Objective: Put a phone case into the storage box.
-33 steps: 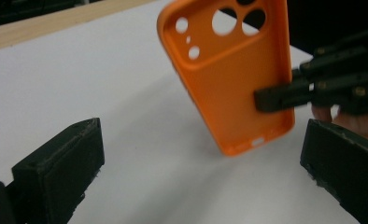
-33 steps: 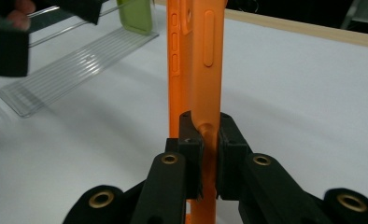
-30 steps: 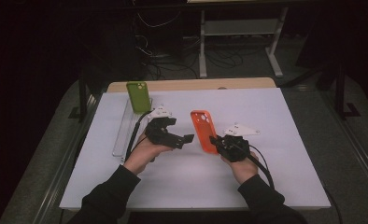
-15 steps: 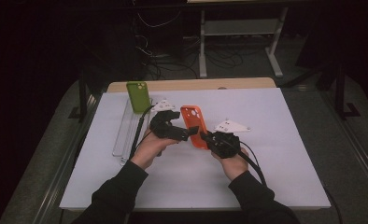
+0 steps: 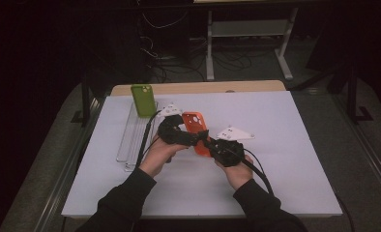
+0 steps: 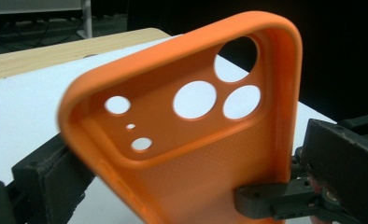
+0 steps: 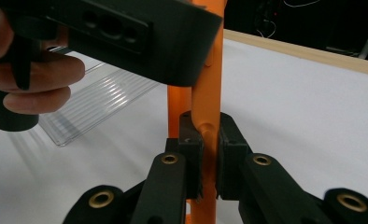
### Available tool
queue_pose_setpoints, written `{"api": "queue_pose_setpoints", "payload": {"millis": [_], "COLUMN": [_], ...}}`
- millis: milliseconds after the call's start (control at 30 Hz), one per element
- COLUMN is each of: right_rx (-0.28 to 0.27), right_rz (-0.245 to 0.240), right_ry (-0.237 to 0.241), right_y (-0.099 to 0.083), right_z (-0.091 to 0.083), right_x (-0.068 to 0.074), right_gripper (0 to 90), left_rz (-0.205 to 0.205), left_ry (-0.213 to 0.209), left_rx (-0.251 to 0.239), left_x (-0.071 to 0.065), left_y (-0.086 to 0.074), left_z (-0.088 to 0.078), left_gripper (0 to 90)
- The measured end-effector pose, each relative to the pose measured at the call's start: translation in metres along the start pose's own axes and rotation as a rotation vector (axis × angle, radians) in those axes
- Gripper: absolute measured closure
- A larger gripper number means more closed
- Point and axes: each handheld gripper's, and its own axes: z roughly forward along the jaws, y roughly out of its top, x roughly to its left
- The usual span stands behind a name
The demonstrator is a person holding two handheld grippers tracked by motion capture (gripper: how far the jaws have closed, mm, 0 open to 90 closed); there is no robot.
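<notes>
Nearest you, your right gripper [image 5: 209, 144] pinches the long edge of the orange phone case [image 5: 197, 131]; in the right gripper view its two black pads [image 7: 190, 151] press on either side of the case's thin wall [image 7: 209, 100], which rises straight up between them. Your right hand [image 5: 238, 169] sits under that gripper, with its cable trailing back toward your sleeve.

Just beyond, your left gripper [image 5: 198, 137] reaches in from the left and meets the same case. In the left gripper view the case [image 6: 191, 140] stands between its jaws, inner face and camera cut-outs toward the camera, with one jaw at each long side. You cannot tell from these views whether those jaws press on the case or only bracket it. Your left hand [image 5: 158, 153] grips the handle below.

The case is held up off the white table [image 5: 285, 145], tilted, near the table's middle and between your two hands.

Farther left, a clear plastic tray [image 5: 130, 140] lies along the table's left side; it also shows behind your left hand in the right gripper view [image 7: 98, 100].

At the tray's far end, a green phone case [image 5: 143, 100] stands upright, well apart from the orange one, near the wooden strip [image 5: 198, 88] along the table's far edge
</notes>
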Motion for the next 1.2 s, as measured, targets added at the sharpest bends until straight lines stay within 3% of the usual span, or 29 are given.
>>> {"api": "queue_pose_setpoints", "payload": {"millis": [300, 500, 733, 867, 1200], "right_rx": [0.033, 0.037, 0.046, 0.055, 0.072], "right_rz": [-0.02, -0.027, -0.033, -0.028, -0.032], "right_ry": [0.011, 0.011, 0.014, 0.039, 0.084], "right_y": [-0.004, -0.005, -0.005, -0.004, -0.003], "right_z": [0.004, 0.006, 0.007, 0.007, -0.007], "right_x": [0.008, 0.008, 0.008, 0.005, -0.009], "right_gripper": [81.2, 81.1, 79.9, 77.4, 46.0], "left_rz": [-0.022, -0.04, -0.023, -0.017, -0.004], "left_ry": [0.032, 0.038, 0.031, 0.023, 0.038], "left_rx": [-0.015, -0.049, -0.048, -0.035, -0.033], "left_x": [-0.002, 0.0, 0.0, 0.0, 0.005], "left_y": [-0.003, -0.003, -0.003, -0.002, 0.005], "left_z": [0.001, -0.003, -0.003, -0.003, -0.006], "left_gripper": [0.0, 10.7, 12.9, 13.7, 14.1]}}
